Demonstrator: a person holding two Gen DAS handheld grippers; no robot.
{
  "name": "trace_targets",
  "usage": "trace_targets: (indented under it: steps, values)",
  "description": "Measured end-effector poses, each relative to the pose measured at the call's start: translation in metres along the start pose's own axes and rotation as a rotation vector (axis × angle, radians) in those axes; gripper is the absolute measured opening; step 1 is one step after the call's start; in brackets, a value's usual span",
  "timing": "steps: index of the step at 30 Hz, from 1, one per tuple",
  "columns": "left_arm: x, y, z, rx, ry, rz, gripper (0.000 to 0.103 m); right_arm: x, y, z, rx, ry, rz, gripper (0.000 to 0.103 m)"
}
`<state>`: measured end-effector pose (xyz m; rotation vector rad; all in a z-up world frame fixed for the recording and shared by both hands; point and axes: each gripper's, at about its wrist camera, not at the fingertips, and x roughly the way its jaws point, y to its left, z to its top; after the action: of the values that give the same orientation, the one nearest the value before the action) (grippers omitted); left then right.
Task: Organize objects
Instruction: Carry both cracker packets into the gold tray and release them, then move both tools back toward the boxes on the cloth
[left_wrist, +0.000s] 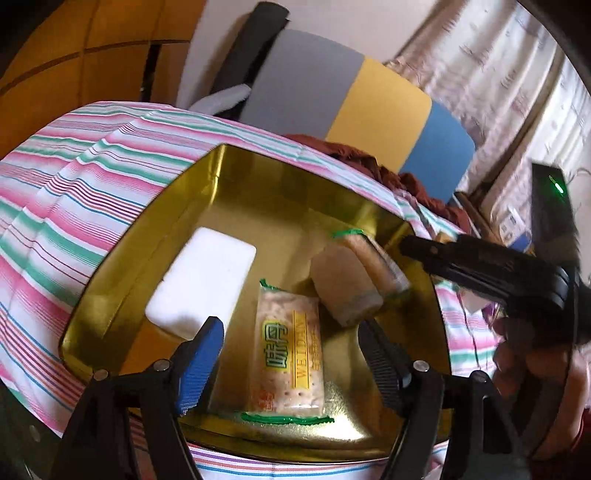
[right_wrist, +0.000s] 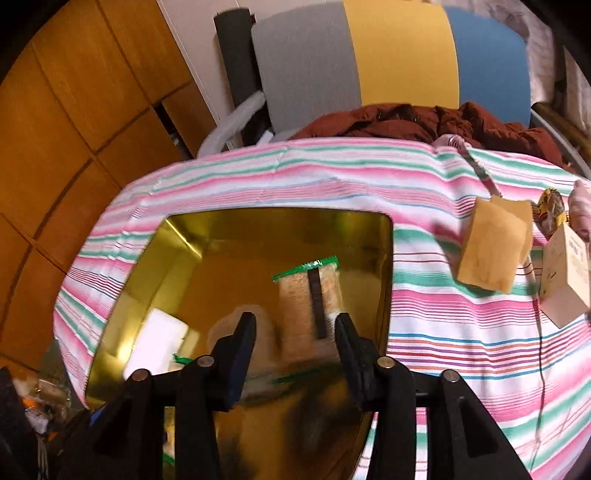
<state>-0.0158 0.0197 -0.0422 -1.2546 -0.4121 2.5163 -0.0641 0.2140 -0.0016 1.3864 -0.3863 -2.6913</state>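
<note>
Both grippers hover over a glossy gold tin (left_wrist: 110, 288) on striped cloth (left_wrist: 74, 177): left gripper (left_wrist: 291, 354) spread wide above a crinkly cracker packet (left_wrist: 288, 354), right gripper (right_wrist: 295, 343) partly parted, empty.

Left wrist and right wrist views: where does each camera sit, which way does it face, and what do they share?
Left wrist: on the left gripper, looking down into the gold tin at a flat cracker pack, a white block and a second cracker pack; own open fingers, the right gripper and a hand show.
Right wrist: on the right gripper, looking down into the tin's right side; only its own fingers show, apart, around nothing.
Shared: tin, both packs, white block, striped cloth, tricolour board.
</note>
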Motion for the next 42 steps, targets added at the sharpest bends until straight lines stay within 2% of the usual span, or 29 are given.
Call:
trace_targets:
  steps: [6, 10, 17, 24, 42]
  values:
    - [-0.008, -0.008, -0.001, 0.007, -0.046, -0.007, 0.077, -0.03, -0.008, -0.014, 0.021, -0.04, 0.043, 0.068]
    - [-0.011, -0.015, -0.003, 0.02, -0.05, -0.032, 0.078, -0.045, -0.018, -0.024, 0.024, -0.049, 0.036, 0.078]
    - [-0.01, -0.041, -0.014, 0.086, -0.034, -0.096, 0.078, -0.062, -0.056, -0.036, 0.071, -0.049, -0.016, 0.079]
    - [-0.009, -0.073, -0.027, 0.152, -0.004, -0.152, 0.078, -0.078, -0.113, -0.048, 0.13, -0.042, -0.106, 0.079]
    - [0.01, -0.16, -0.054, 0.356, 0.096, -0.219, 0.078, -0.114, -0.259, -0.064, 0.314, -0.029, -0.29, 0.08]
